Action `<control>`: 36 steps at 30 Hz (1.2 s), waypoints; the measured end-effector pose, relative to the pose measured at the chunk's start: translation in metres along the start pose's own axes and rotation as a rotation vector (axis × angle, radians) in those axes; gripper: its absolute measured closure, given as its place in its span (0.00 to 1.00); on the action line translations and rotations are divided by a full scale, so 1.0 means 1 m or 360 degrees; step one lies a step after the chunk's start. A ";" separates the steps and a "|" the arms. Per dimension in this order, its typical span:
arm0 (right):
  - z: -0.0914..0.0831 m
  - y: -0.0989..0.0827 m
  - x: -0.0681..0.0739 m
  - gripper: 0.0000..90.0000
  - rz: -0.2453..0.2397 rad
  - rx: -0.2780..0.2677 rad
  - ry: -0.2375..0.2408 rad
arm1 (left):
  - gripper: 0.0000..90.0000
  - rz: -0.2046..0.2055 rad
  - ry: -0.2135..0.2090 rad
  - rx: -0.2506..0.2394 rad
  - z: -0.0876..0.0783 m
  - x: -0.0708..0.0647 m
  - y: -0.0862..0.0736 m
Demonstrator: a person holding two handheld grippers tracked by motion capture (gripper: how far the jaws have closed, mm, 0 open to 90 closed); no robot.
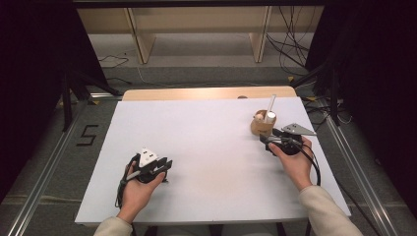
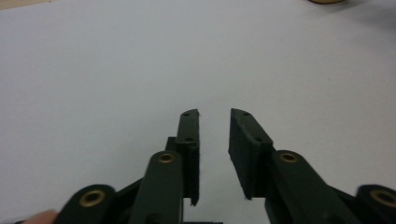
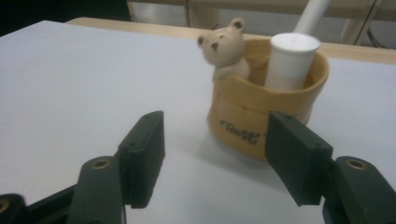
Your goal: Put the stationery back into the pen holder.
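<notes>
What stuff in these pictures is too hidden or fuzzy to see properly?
- Bear pot: its printed word is blurred and partly behind a right gripper jaw in the right gripper view.
- White cylinder: its lower part is hidden inside the pot.
- Thin white stick: its top is cut off by the picture edge.
- Bear figure: too small in the high view.

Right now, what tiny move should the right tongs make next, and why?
Probably ease the right tongs forward and a bit to their right, toward the bear pot. Their jaws stand open with nothing between them, and the pot sits just ahead, off to the right of the gap. It holds a white tube, so going slowly seems wise.
</notes>
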State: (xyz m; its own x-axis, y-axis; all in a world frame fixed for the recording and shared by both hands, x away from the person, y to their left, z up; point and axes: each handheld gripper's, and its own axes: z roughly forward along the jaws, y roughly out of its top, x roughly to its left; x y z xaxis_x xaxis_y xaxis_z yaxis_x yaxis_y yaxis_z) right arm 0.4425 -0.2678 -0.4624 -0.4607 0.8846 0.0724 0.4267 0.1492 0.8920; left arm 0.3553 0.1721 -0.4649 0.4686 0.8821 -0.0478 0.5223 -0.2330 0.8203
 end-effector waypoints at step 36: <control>-0.003 -0.012 0.017 0.40 -0.0027 0.0063 0.0118 | 1.00 0.0005 -0.0007 0.0375 0.015 -0.017 -0.018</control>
State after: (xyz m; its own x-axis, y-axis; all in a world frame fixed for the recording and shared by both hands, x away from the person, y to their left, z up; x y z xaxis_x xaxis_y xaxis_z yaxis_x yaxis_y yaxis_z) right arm 0.4273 -0.2559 -0.4707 -0.5241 0.8467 0.0917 0.4480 0.1825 0.8752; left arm 0.3484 0.1550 -0.4879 0.4735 0.8794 -0.0483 0.6722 -0.3254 0.6650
